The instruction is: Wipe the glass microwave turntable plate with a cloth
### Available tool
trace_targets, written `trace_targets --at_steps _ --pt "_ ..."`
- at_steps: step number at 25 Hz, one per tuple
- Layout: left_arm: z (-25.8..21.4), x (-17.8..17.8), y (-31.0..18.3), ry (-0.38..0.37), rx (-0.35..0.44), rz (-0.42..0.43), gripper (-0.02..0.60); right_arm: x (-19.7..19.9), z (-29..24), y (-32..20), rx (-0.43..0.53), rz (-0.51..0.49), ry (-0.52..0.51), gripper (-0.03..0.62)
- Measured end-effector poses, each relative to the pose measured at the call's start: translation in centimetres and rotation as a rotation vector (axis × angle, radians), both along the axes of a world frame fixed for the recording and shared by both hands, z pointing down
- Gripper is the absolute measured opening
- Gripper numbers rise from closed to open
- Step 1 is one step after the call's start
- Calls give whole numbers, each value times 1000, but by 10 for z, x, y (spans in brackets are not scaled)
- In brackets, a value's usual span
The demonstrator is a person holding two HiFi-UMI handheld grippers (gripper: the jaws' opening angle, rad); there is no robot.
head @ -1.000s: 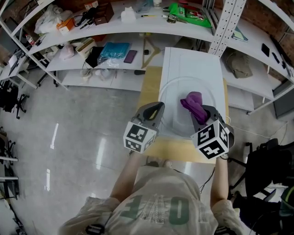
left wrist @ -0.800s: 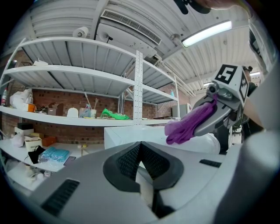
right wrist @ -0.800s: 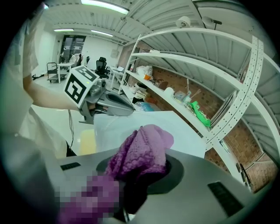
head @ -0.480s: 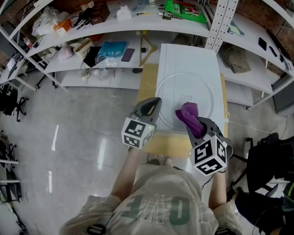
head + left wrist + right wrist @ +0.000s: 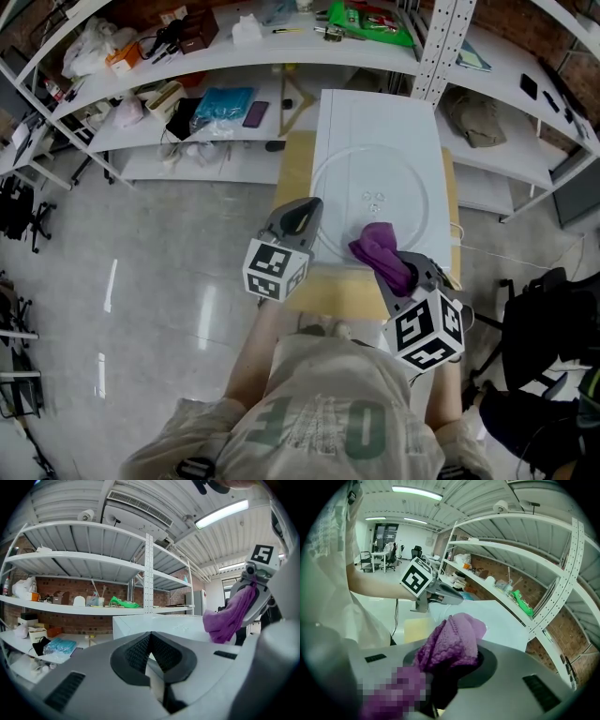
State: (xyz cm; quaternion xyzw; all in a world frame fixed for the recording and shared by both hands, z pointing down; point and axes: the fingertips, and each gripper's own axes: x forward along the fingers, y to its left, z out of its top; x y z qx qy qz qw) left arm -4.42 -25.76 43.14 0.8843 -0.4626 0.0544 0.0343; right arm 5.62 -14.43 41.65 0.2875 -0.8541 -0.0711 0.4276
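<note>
The clear glass turntable plate [image 5: 375, 178] lies flat on a white panel [image 5: 375, 112]. My right gripper [image 5: 398, 267] is shut on a bunched purple cloth [image 5: 380, 248], which rests at the plate's near rim. The right gripper view shows the cloth [image 5: 452, 641] bulging out of the jaws. My left gripper [image 5: 314, 206] is at the plate's left rim with its jaws together [image 5: 150, 641]. Whether it touches the glass I cannot tell. From the left gripper view the cloth [image 5: 229, 616] hangs at the right.
The white panel sits on a tan board [image 5: 295, 159] with grey floor [image 5: 169, 281] to its left. Cluttered white shelves [image 5: 234, 56] run behind, and a perforated steel upright [image 5: 433, 47] stands at the panel's far right corner.
The right gripper has drawn the purple cloth from the middle of the plate back to its near rim. The left gripper has stayed by the left rim.
</note>
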Motion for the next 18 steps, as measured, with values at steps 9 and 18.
trace_targets --at_steps 9,18 --pt "0 1 -1 3 0 1 2 1 -8 -6 -15 -20 -26 58" --pt "2 3 -2 11 -1 2 2 27 -55 -101 162 118 -71 58"
